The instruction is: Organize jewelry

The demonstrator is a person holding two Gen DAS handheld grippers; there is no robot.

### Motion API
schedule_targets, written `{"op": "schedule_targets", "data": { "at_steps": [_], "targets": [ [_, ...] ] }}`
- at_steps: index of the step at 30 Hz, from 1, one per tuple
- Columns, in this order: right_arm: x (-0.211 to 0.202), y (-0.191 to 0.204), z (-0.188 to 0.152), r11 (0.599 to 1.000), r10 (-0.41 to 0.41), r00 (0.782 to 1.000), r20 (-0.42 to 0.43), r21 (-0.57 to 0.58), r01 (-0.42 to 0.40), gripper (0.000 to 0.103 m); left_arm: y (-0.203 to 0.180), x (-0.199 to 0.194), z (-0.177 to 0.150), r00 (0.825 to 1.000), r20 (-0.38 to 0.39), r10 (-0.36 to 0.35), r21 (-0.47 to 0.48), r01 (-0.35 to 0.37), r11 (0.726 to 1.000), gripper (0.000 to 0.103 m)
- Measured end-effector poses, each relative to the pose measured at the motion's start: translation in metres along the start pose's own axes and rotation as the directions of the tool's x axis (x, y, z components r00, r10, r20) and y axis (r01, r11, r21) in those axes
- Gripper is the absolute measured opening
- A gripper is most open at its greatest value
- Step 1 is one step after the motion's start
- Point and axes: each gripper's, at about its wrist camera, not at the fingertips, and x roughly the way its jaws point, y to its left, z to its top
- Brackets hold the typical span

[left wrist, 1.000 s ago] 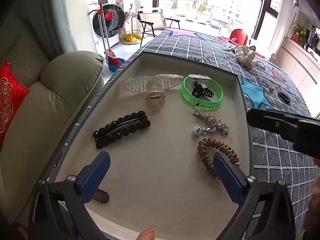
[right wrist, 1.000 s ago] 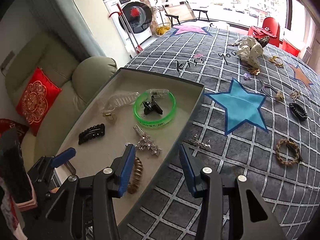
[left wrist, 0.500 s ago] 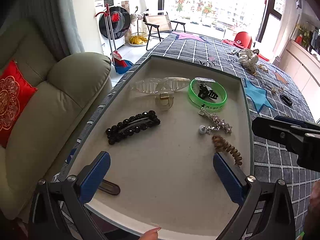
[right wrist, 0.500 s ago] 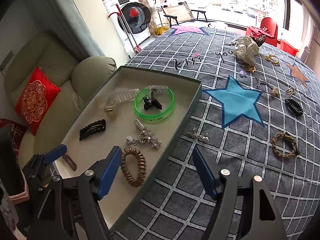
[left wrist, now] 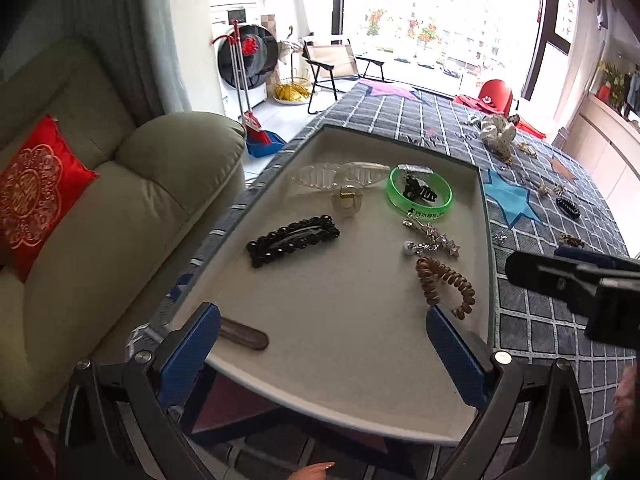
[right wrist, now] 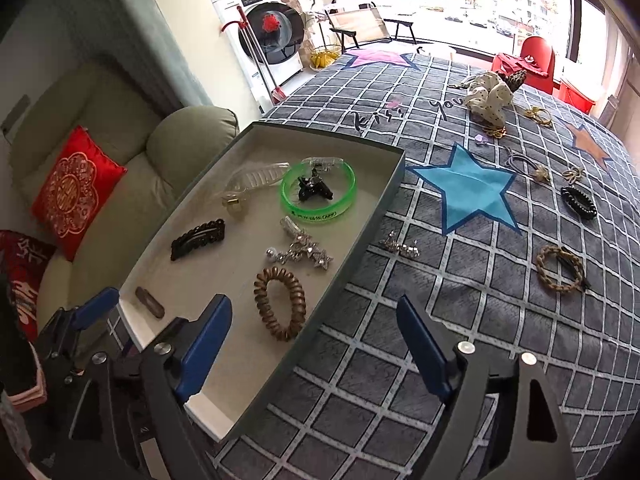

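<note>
Releasing done: right gripper (right wrist: 312, 344) fingers just spread wide, empty, brown spiral hair tie (right wrist: 280, 304) lying in tray (right wrist: 356, 240) between them. Next, reach right for silver clip (right wrist: 400, 246) on bedspread (right wrist: 440, 320), fingers straddling it.

A red embroidered cushion (right wrist: 76, 190) leans on a pale green sofa (left wrist: 120, 216) left of the checked grey blanket (right wrist: 460, 320) with its blue star (right wrist: 468, 188). Farther back, a washing machine (right wrist: 268, 36) stands against the wall with a red-handled broom (right wrist: 260, 68) before it, near a folding chair (left wrist: 336, 66) by the bright window (left wrist: 440, 20).
</note>
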Motion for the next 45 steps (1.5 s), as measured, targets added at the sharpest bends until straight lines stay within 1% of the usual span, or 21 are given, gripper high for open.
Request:
{"op": "schedule_targets", "data": {
  "at_steps": [3, 8, 10, 13, 16, 19, 23, 28, 33, 36, 45],
  "targets": [
    [-0.007, 0.003, -0.006, 1.000, 0.009, 1.000, 0.003, -0.007, -0.009, 0.090, 0.001, -0.012, -0.003, 1.000, 0.012, 0.014, 0.004, -0.014, 1.000, 0.103],
    [-0.017, 0.008, -0.016, 1.000, 0.014, 1.000, 0.004, -0.013, -0.014, 0.092, 0.001, -0.026, -0.011, 1.000, 0.010, 0.023, 0.019, -0.023, 1.000, 0.103],
    [-0.021, 0.009, -0.018, 1.000, 0.009, 1.000, 0.010, -0.012, -0.009, 0.103, 0.003, -0.031, -0.015, 1.000, 0.009, 0.029, 0.016, -0.029, 0.999, 0.103],
    [-0.030, 0.013, -0.023, 1.000, -0.009, 0.999, 0.046, -0.021, 0.010, 0.103, 0.008, -0.038, -0.022, 0.999, 0.009, 0.043, -0.003, -0.043, 0.999, 0.103],
    [-0.041, 0.018, -0.028, 0.999, -0.044, 0.996, 0.083, -0.027, 0.046, 0.103, 0.012, -0.046, -0.026, 0.998, 0.013, 0.059, -0.017, -0.059, 0.998, 0.103],
    [-0.053, 0.023, -0.033, 0.997, -0.072, 0.990, 0.121, -0.021, 0.075, 0.103, 0.017, -0.058, -0.028, 0.997, 0.031, 0.074, -0.030, -0.073, 0.997, 0.103],
    [-0.066, 0.026, -0.039, 0.998, -0.065, 0.989, 0.135, -0.008, 0.067, 0.103, 0.021, -0.073, -0.026, 0.994, 0.061, 0.091, -0.049, -0.088, 0.995, 0.103],
    [-0.081, 0.032, -0.047, 0.992, -0.118, 0.977, 0.177, -0.026, 0.124, 0.103, 0.021, -0.086, -0.029, 0.993, 0.073, 0.096, -0.062, -0.091, 0.994, 0.103],
    [-0.094, 0.032, -0.050, 0.989, -0.139, 0.967, 0.212, -0.025, 0.148, 0.103, 0.017, -0.089, -0.033, 0.993, 0.069, 0.101, -0.052, -0.097, 0.994, 0.103],
    [-0.096, 0.032, -0.051, 0.987, -0.151, 0.964, 0.221, -0.027, 0.161, 0.103, 0.014, -0.091, -0.034, 0.992, 0.069, 0.104, -0.039, -0.101, 0.994, 0.103],
    [-0.095, 0.031, -0.054, 0.986, -0.158, 0.962, 0.223, -0.024, 0.167, 0.103, 0.010, -0.095, -0.035, 0.991, 0.073, 0.109, -0.032, -0.107, 0.994, 0.103]
  ]
}}
